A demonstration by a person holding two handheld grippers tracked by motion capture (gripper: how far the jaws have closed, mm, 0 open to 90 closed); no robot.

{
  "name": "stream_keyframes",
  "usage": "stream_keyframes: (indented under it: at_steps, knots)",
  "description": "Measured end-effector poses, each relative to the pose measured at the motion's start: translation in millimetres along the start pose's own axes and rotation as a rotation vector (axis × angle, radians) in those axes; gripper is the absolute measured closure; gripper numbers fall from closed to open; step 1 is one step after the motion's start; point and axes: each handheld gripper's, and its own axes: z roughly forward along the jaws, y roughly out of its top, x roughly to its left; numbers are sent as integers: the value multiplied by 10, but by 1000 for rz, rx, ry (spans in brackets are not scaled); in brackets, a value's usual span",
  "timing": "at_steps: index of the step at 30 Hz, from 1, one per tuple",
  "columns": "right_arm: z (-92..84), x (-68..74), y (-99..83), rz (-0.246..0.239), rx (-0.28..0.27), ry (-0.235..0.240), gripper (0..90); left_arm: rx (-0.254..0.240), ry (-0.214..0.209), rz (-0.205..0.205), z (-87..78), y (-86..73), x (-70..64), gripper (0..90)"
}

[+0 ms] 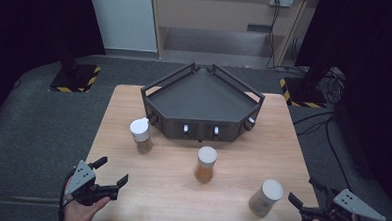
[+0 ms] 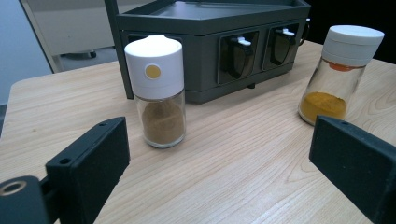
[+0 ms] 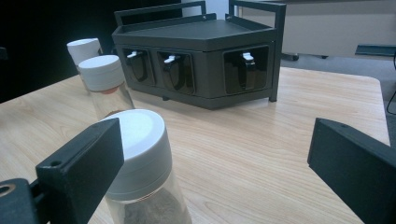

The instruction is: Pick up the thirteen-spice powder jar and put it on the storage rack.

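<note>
Three white-capped glass spice jars stand on the wooden table [image 1: 170, 189]. A brown-powder jar [image 1: 141, 135] [image 2: 159, 91] is left of centre, an orange-powder jar [image 1: 205, 164] [image 2: 338, 72] [image 3: 105, 84] is in the middle, and a third jar [image 1: 265, 197] [image 3: 140, 168] is near the front right. A dark corner rack [image 1: 202, 103] [image 2: 210, 28] [image 3: 196, 56] sits at the back. My left gripper [image 1: 114, 171] [image 2: 219, 158] is open at the front left, empty. My right gripper [image 1: 303, 193] [image 3: 215, 158] is open at the front right, beside the third jar without touching it.
The rack has a flat top shelf with rails and small hook slots along its front. Grey carpet surrounds the table. A pale cabinet [image 1: 223, 16] and dark stands with striped bases [image 1: 75, 77] are behind it. Bare tabletop lies between the jars.
</note>
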Motion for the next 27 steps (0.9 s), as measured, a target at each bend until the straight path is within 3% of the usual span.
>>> stream_keyframes:
  at_steps: [8, 14, 27]
  knots:
    - [-21, 49, 17, -20, 10, -13, 42, -2, -17, 1, 20, 8, 12, 40]
    - [-57, 57, 7, -15, 5, -30, 43, -8, -19, -16, 17, -5, 35, 37]
    - [-54, 43, -8, 2, 5, -37, 44, -3, -9, -11, 14, 5, 18, 36]
